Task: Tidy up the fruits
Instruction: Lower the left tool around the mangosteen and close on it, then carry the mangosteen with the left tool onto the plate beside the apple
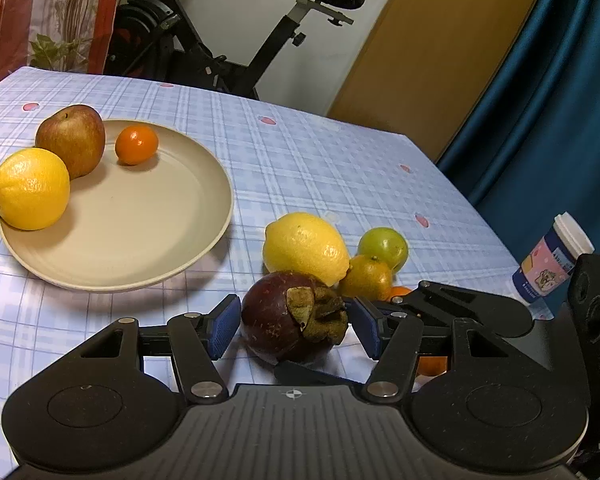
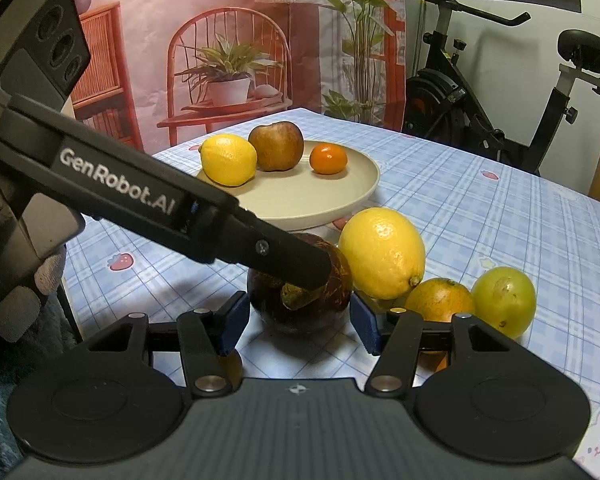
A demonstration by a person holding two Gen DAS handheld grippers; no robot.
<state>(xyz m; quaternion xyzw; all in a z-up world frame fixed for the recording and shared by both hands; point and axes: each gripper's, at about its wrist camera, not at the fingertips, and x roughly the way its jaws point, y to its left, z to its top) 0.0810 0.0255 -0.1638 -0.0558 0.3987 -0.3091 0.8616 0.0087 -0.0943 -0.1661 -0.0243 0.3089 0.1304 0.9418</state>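
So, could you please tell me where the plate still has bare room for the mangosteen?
The plate is bare across its near and right side. Its far left is crowded by a lemon, apple and small orange. The mangosteen sits between the left claw pads.

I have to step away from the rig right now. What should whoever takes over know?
Left gripper: open, blue pads on either side of the mangosteen, which sits on the table; no firm grip visible yet.
Right gripper: open too, framing the same mangosteen from the other side, empty.
Done: lemon, apple and small orange are on the beige plate.
Left: mangosteen, second lemon, tangerine and green fruit wait clustered on the tablecloth; another orange fruit peeks out behind the left gripper's right finger.
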